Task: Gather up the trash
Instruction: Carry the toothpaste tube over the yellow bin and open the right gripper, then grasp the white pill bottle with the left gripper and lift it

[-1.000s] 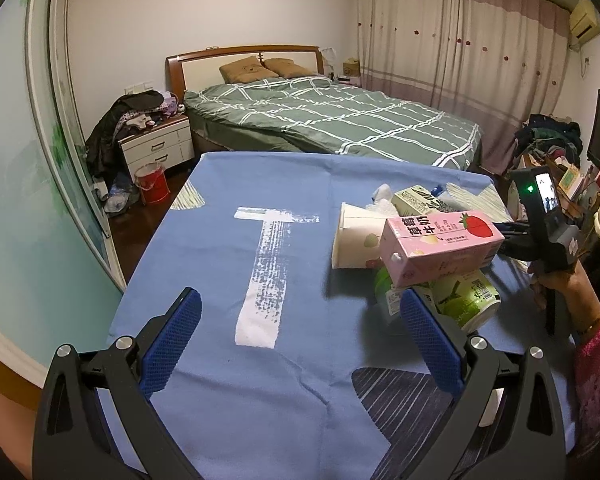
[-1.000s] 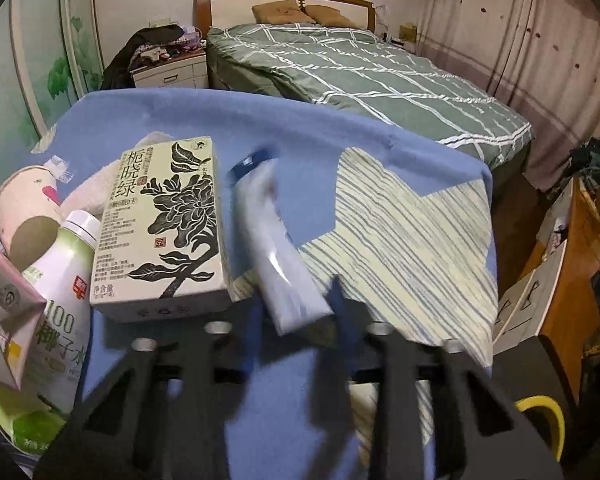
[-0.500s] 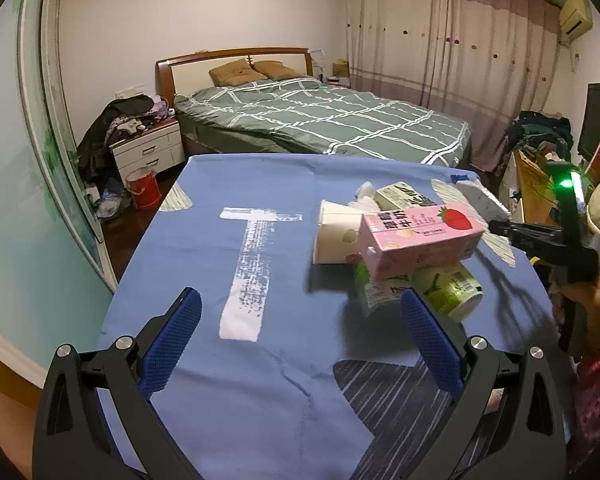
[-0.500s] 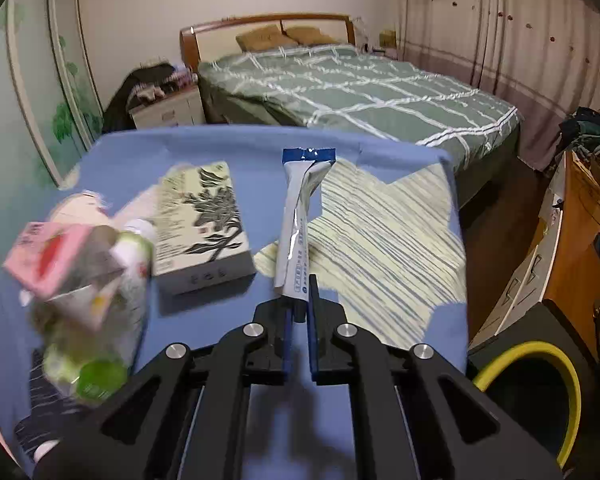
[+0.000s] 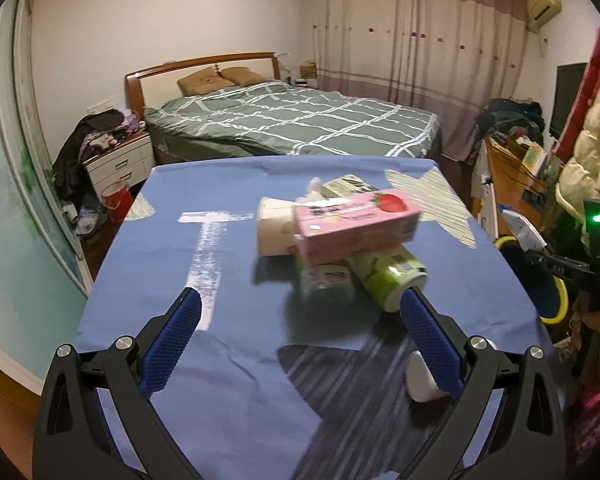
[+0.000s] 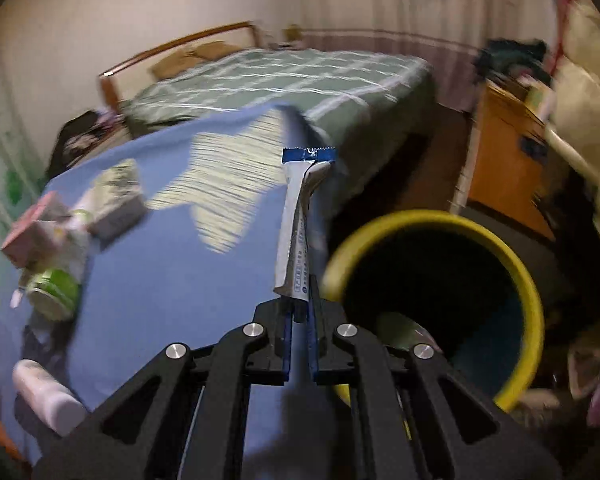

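Silvery foil wrapper (image 6: 296,236), blue-tipped, clamped at its very bottom edge between the pressed-together jaws of the right gripper (image 6: 299,312), sticking up and away over the table edge beside the yellow-rimmed bin (image 6: 532,292). Not yet over the bin mouth: wrapper top leans toward the blue cloth (image 5: 228,380), bin opening sits to the right and lower. Left gripper (image 5: 300,340) spread wide and empty, hovering above the cloth short of the remaining pile: pink strawberry carton (image 5: 356,224) stacked on a green-capped bottle (image 5: 388,276), paper cup (image 5: 272,232) behind, patterned box (image 5: 348,186) at the back, a white tube (image 5: 418,376) near the right finger.

Likely troubles from here:
- slim pinch on a limp wrapper, so a fast swing could flick it free onto the floor
- letting go before clearing the rim, wrapper catching on the yellow edge or dropping outside
- left jaws nudging the stacked carton, toppling it and rolling the bottle off the table
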Demonstrator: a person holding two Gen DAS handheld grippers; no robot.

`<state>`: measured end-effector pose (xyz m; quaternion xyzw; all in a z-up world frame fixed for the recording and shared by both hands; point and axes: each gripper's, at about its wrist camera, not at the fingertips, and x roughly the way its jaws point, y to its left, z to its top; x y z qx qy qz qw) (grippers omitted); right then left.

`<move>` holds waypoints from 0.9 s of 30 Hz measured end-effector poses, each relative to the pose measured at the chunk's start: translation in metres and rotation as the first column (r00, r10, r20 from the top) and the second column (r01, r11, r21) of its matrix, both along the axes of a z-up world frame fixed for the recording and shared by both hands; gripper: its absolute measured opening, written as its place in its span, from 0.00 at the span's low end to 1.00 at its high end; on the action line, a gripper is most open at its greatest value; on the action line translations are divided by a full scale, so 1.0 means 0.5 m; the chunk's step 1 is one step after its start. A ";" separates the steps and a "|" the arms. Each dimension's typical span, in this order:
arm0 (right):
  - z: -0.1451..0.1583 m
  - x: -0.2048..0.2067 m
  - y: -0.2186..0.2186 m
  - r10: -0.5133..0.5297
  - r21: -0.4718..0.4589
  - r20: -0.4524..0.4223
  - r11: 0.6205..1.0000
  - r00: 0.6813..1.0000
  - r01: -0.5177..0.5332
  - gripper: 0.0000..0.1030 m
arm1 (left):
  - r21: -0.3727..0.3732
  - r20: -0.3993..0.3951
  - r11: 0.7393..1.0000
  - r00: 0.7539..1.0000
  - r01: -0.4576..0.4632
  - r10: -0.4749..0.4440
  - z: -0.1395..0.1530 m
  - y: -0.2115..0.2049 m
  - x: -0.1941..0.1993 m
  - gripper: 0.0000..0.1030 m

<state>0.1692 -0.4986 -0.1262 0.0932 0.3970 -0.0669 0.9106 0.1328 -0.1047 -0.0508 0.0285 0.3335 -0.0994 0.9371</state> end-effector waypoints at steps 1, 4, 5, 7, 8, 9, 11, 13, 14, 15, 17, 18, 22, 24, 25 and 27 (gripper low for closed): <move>-0.010 -0.010 -0.023 -0.034 0.002 -0.013 0.999 0.999 0.034 0.06 | 0.003 0.001 1.000 1.000 0.008 -0.008 0.001 -0.008 -0.005 0.95; -0.033 -0.030 -0.068 -0.096 0.008 -0.043 0.995 0.994 0.096 0.06 | 0.007 0.000 0.999 0.999 0.038 -0.038 0.003 -0.034 -0.022 0.95; -0.040 -0.032 -0.082 -0.108 0.010 -0.050 0.994 0.993 0.108 0.06 | 0.007 -0.002 0.999 0.999 0.046 -0.046 0.003 -0.042 -0.027 0.95; -0.055 -0.037 -0.103 -0.134 0.012 -0.066 0.991 0.989 0.135 0.07 | 0.010 -0.011 0.998 0.998 0.069 -0.069 0.001 -0.064 -0.039 0.95; -0.061 -0.039 -0.112 -0.142 0.019 -0.069 0.989 0.987 0.144 0.09 | 0.014 -0.016 0.997 0.997 0.078 -0.078 -0.001 -0.072 -0.043 0.95; -0.066 -0.042 -0.119 -0.152 0.024 -0.073 0.988 0.986 0.154 0.10 | 0.022 -0.022 0.996 0.996 0.090 -0.089 -0.004 -0.085 -0.048 0.95; -0.072 -0.060 -0.140 -0.163 0.034 -0.074 0.986 0.984 0.165 0.12 | 0.028 -0.031 0.994 0.994 0.105 -0.104 -0.007 -0.101 -0.055 0.95; -0.076 -0.071 -0.152 -0.173 0.045 -0.073 0.983 0.982 0.177 0.16 | 0.030 -0.038 0.993 0.992 0.117 -0.116 -0.009 -0.112 -0.061 0.95; -0.077 -0.075 -0.153 -0.178 0.044 -0.072 0.982 0.981 0.181 0.19 | 0.031 -0.042 0.992 0.992 0.121 -0.119 -0.011 -0.117 -0.062 0.95; -0.077 -0.079 -0.156 -0.182 0.042 -0.070 0.982 0.981 0.185 0.20 | 0.032 -0.047 0.992 0.991 0.124 -0.122 -0.013 -0.123 -0.063 0.95; -0.076 -0.087 -0.162 -0.187 0.044 -0.065 0.981 0.980 0.191 0.21 | 0.031 -0.056 0.991 0.990 0.129 -0.127 -0.019 -0.131 -0.064 0.95; -0.076 -0.093 -0.166 -0.191 0.049 -0.063 0.980 0.979 0.195 0.22 | 0.031 -0.063 0.991 0.990 0.129 -0.127 -0.023 -0.135 -0.065 0.95; -0.072 -0.105 -0.166 -0.205 0.045 -0.055 0.977 0.977 0.207 0.27 | 0.025 -0.103 0.992 0.987 0.127 -0.124 -0.046 -0.151 -0.066 0.95; -0.071 -0.109 -0.166 -0.204 0.050 -0.051 0.977 0.978 0.206 0.27 | 0.026 -0.125 0.992 0.985 0.125 -0.121 -0.061 -0.161 -0.066 0.95; -0.071 -0.109 -0.166 -0.203 0.052 -0.049 0.977 0.978 0.206 0.27 | 0.029 -0.138 0.992 0.983 0.127 -0.122 -0.071 -0.169 -0.067 0.95; -0.072 -0.109 -0.168 -0.202 0.055 -0.048 0.977 0.978 0.204 0.28 | 0.041 -0.145 0.991 0.982 0.128 -0.121 -0.083 -0.182 -0.071 0.95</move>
